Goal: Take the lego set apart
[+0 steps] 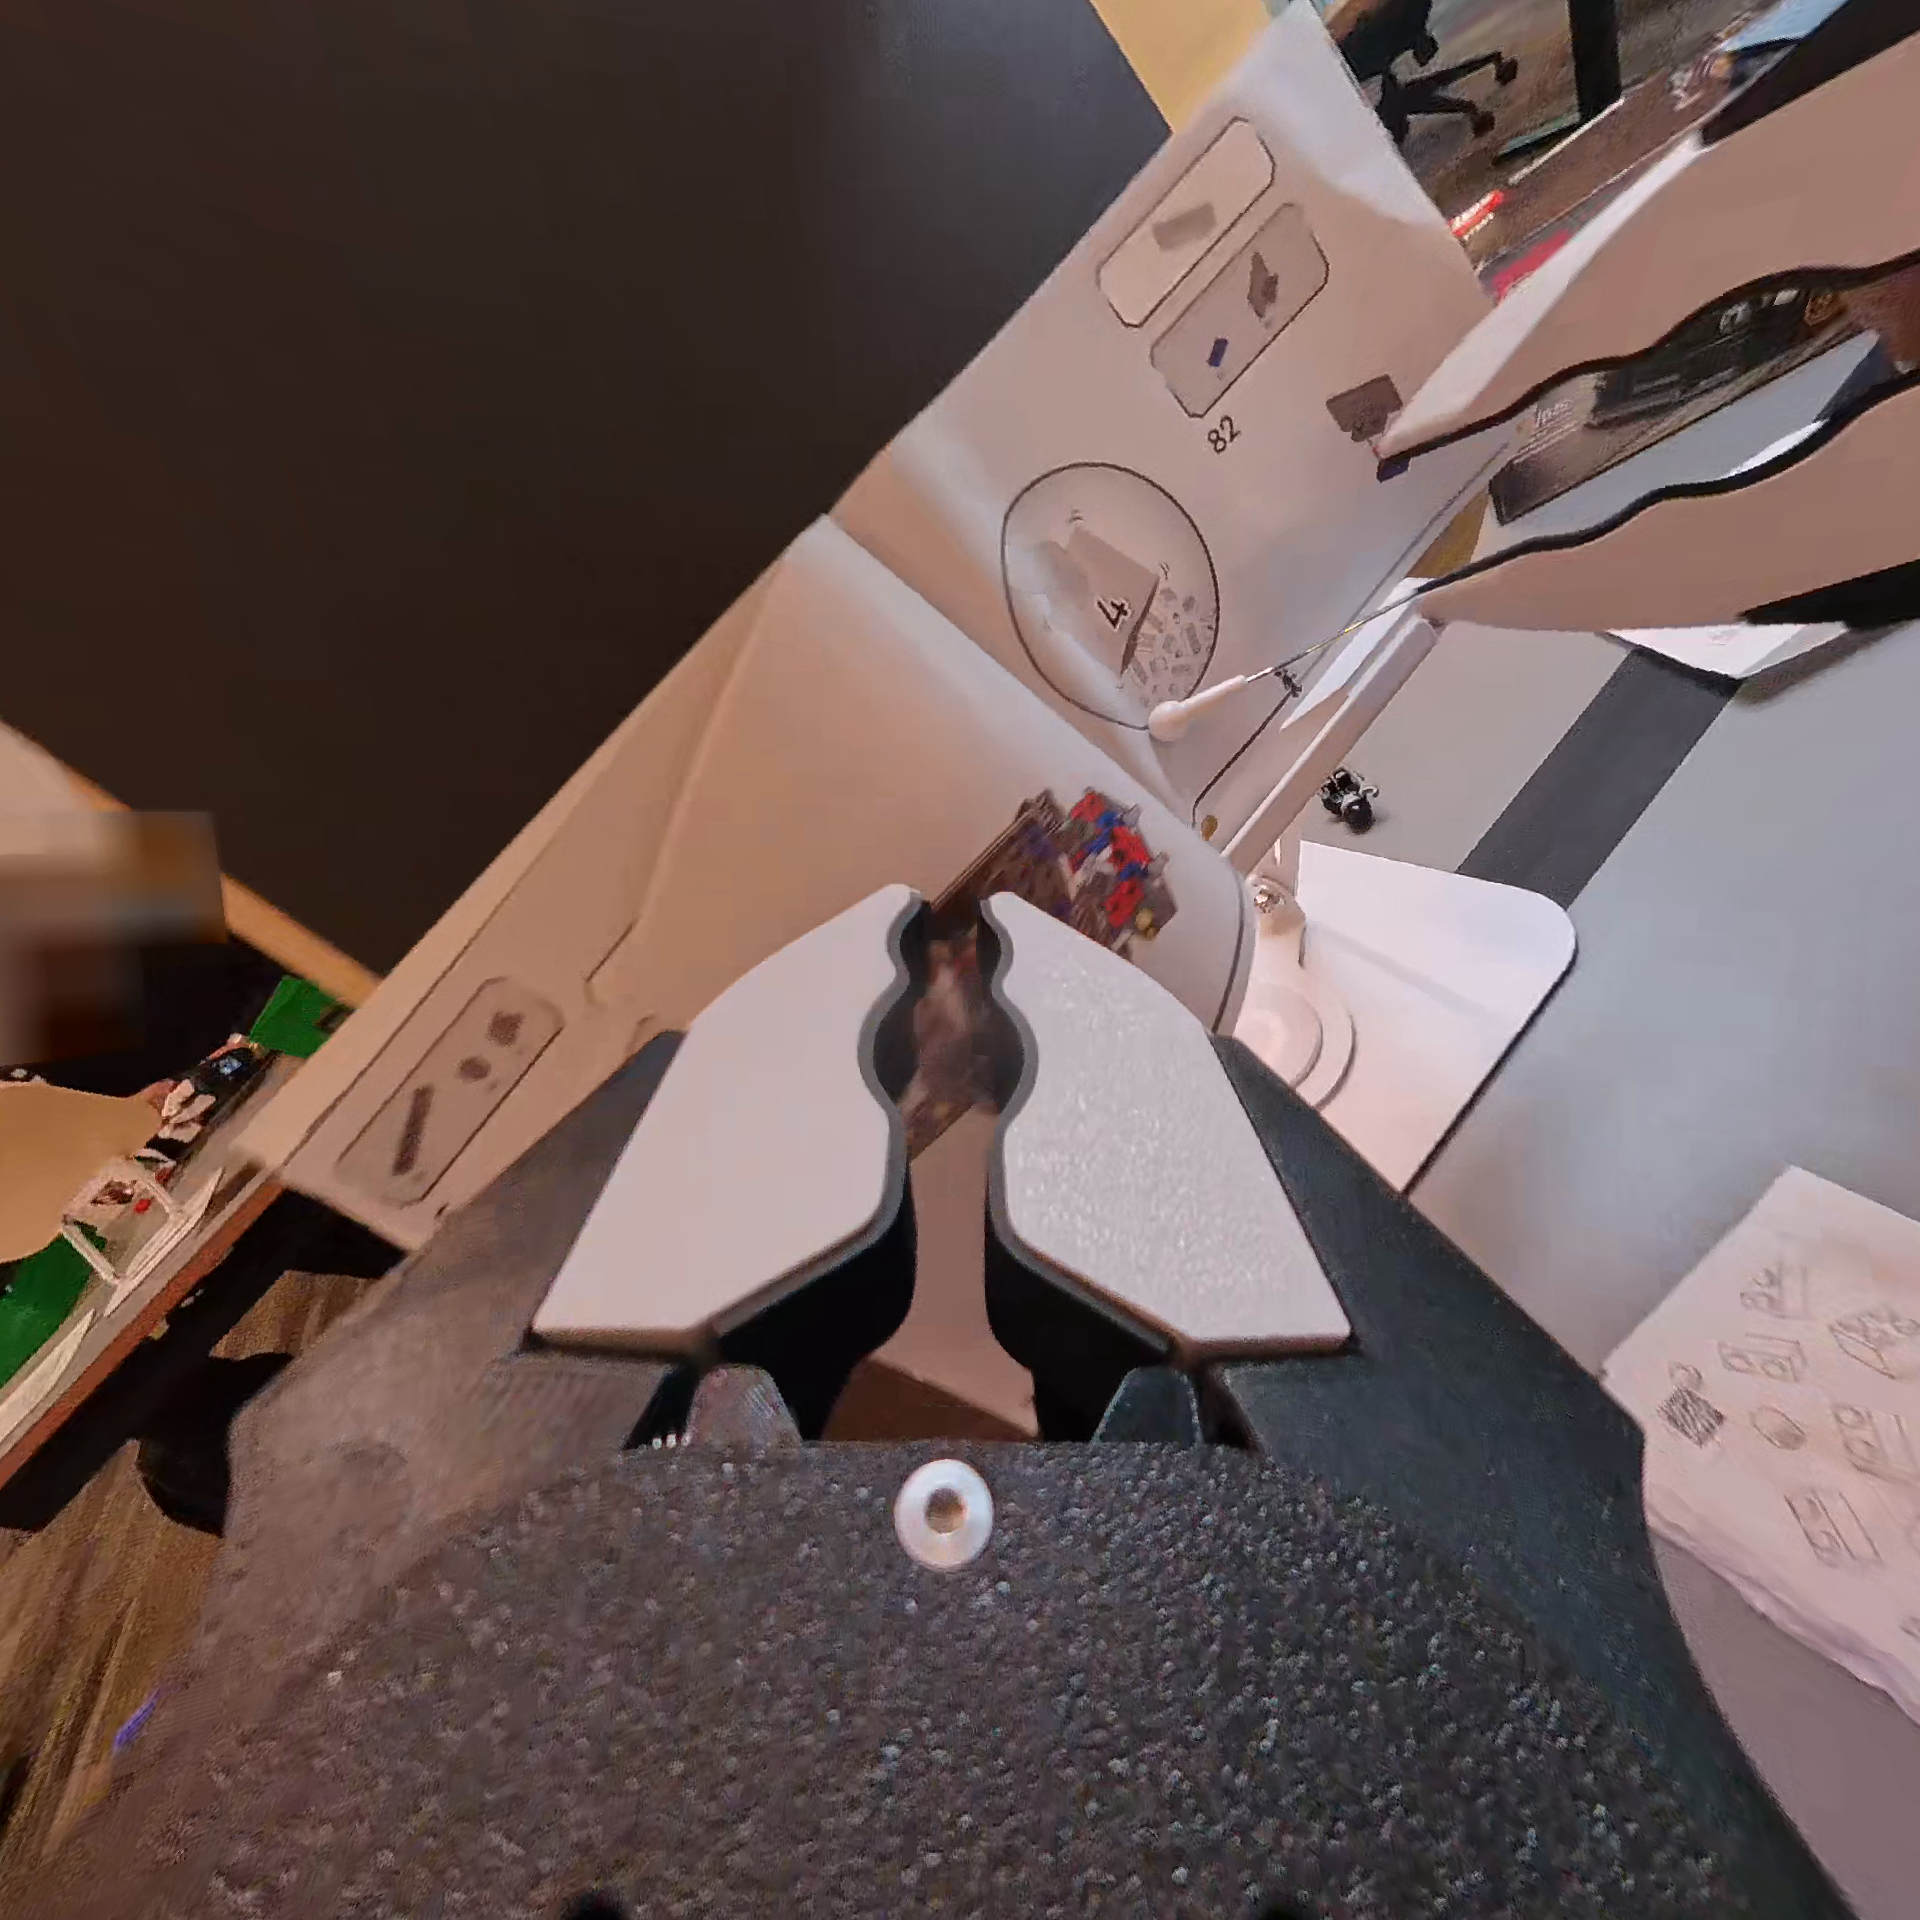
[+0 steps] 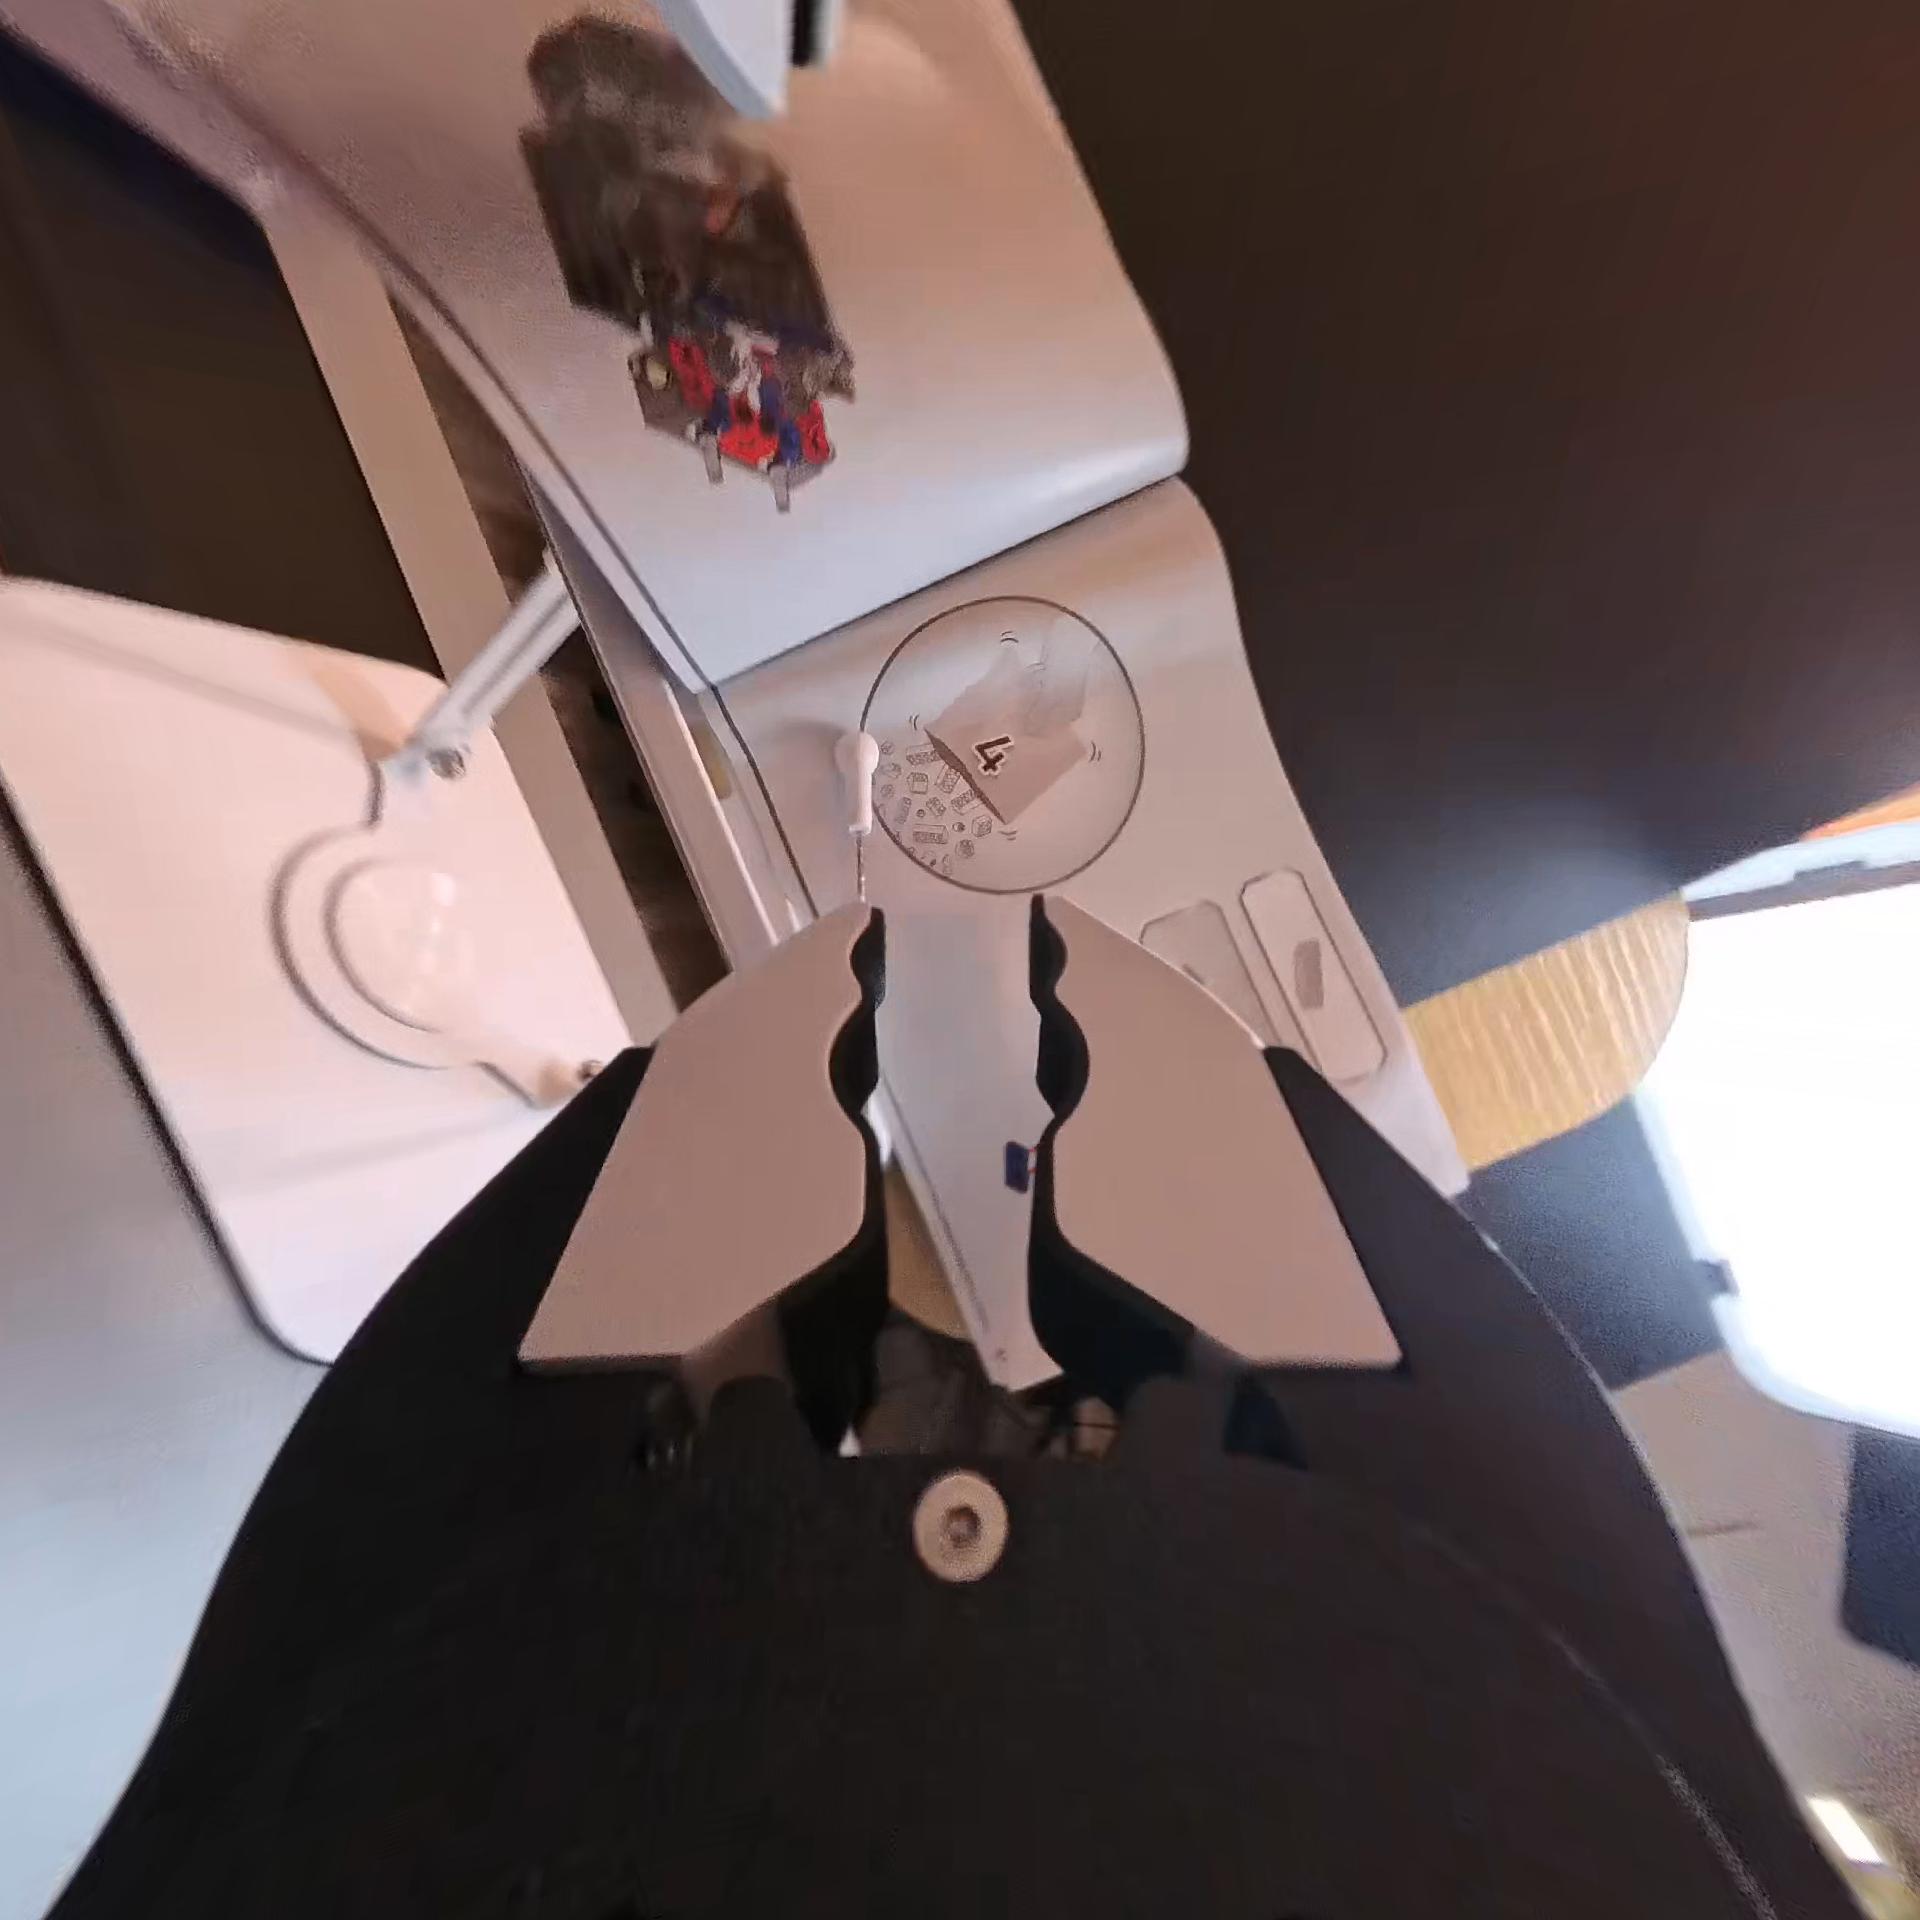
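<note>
No built lego model shows close up. An open instruction booklet (image 1: pixel 935 675) stands propped on a white stand (image 1: pixel 1455 977), with a printed picture of a dark, red and blue model (image 1: pixel 1101 862). My left gripper (image 1: pixel 951 906) points at that picture from a short way off, with its jaws a narrow gap apart and nothing between them. My right gripper (image 2: pixel 956 904) is open and straddles the lower edge of the booklet's page (image 2: pixel 956 1039). It also shows at the upper right of the left wrist view (image 1: pixel 1403 520). The booklet (image 2: pixel 914 540) fills the middle of the right wrist view.
A thin cord with a white bead (image 1: pixel 1174 717) lies across the booklet page; it also shows in the right wrist view (image 2: pixel 857 764). A sheet with part drawings (image 1: pixel 1787 1434) lies at the lower right. Green and white pieces (image 1: pixel 62 1288) sit on a brown table far left, beside a hand. My right fingertips sit around 12 cm from my left ones.
</note>
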The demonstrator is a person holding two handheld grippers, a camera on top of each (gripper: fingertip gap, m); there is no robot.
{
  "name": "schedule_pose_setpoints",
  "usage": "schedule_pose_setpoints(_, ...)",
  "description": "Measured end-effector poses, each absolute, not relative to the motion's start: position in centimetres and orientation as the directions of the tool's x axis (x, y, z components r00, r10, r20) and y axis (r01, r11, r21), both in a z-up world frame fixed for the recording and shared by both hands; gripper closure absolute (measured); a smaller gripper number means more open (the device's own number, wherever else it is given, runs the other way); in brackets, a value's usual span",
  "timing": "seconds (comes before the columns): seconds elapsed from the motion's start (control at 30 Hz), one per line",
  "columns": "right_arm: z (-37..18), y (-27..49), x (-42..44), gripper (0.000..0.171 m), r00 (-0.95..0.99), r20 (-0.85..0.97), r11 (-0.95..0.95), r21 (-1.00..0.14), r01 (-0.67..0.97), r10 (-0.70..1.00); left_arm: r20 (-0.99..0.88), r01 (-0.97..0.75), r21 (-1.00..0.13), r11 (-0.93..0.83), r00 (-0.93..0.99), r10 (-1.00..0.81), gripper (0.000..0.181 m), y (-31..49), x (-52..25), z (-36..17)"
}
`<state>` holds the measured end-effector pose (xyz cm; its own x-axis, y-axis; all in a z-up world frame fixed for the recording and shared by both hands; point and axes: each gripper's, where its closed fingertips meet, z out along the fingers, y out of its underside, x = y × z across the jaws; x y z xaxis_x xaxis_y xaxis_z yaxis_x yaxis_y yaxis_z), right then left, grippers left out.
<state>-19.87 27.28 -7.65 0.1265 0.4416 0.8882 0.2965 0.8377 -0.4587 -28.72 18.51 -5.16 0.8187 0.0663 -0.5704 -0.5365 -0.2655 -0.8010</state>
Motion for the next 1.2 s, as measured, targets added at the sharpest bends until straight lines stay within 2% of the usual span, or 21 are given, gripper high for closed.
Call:
schedule_pose_setpoints(0.17,-8.9,24.4,-18.0,0.145,0.106,0.781,0.745,-0.62,0.247,0.615,-0.566,-0.521,-0.802,-0.293,0.82,0.089,0.174,14.6,-29.0,-5.3)
schedule_pose_setpoints(0.33,-9.0,20.2,-16.2,0.144,0.092,0.638,0.62,-0.767,0.164,0.764,-0.458,-0.425,-0.879,-0.218,0.879,0.133,0.178,9.5,-26.6,-4.9)
schedule_pose_setpoints(0.47,-10.1,17.2,-12.6,0.128,0.07,0.487,0.475,-0.869,0.139,0.871,-0.351,-0.32,-0.928,-0.193,0.923,0.157,0.181,3.9,-24.6,-5.4)
schedule_pose_setpoints(0.5,-10.8,16.3,-11.5,0.134,0.051,0.461,0.45,-0.881,0.143,0.886,-0.326,-0.295,-0.937,-0.187,0.931,0.162,0.18,2.4,-24.1,-5.7)
schedule_pose_setpoints(0.53,-11.8,15.4,-10.4,0.159,0.017,0.445,0.437,-0.885,0.16,0.895,-0.297,-0.269,-0.947,-0.174,0.94,0.166,0.181,1.0,-23.4,-6.0)
schedule_pose_setpoints(0.57,-13.1,14.4,-9.4,0.171,-0.035,0.432,0.43,-0.883,0.19,0.901,-0.264,-0.24,-0.958,-0.155,0.951,0.162,0.181,-0.3,-22.5,-6.2)
schedule_pose_setpoints(0.63,-16.1,12.4,-7.9,0.171,-0.13,0.4,0.42,-0.864,0.276,0.907,-0.188,-0.175,-0.978,-0.11,0.974,0.127,0.181,-2.4,-19.8,-6.5)
schedule_pose_setpoints(0.73,-20.3,10.5,-7.5,0.171,-0.22,0.454,0.504,-0.77,0.392,0.864,-0.157,-0.152,-0.987,-0.06,0.984,0.089,0.181,-4.6,-15.8,-7.6)
schedule_pose_setpoints(0.77,-21.7,9.9,-7.9,0.158,-0.262,0.458,0.528,-0.732,0.43,0.849,-0.154,-0.148,-0.987,-0.064,0.984,0.088,0.181,-5.1,-14.9,-8.1)
schedule_pose_setpoints(0.83,-24.5,9.4,-8.9,0.121,-0.341,0.426,0.545,-0.641,0.54,0.838,-0.126,-0.117,-0.989,-0.09,0.987,0.105,0.181,-6.1,-13.9,-9.3)
schedule_pose_setpoints(0.87,-25.4,9.4,-9.6,0.111,-0.373,0.407,0.552,-0.605,0.574,0.834,-0.092,-0.082,-0.993,-0.083,0.989,0.116,0.181,-6.6,-13.5,-9.7)
schedule_pose_setpoints(0.97,-27.2,8.7,-11.6,0.1,-0.496,0.303,0.575,-0.548,0.607,0.813,0.053,0.057,-0.996,-0.061,0.996,0.075,0.181,-8.1,-11.8,-11.3)
schedule_pose_setpoints(1.0,-27.9,8.5,-11.9,0.099,-0.538,0.254,0.582,-0.52,0.625,0.804,0.099,0.103,-0.992,-0.077,0.994,0.055,0.181,-8.6,-11.3,-12.3)
schedule_pose_setpoints(1.1,-28.7,7.6,-11.2,0.134,-0.581,0.04,0.526,-0.475,0.705,0.813,0.198,0.198,-0.958,-0.206,0.98,0.023,0.179,-9.8,-10.2,-16.2)
schedule_pose_setpoints(1.2,-28.8,6.9,-10.0,0.141,-0.534,-0.025,0.461,-0.472,0.752,0.845,0.249,0.234,-0.923,-0.304,0.968,-0.01,0.172,-9.8,-9.7,-18.0)
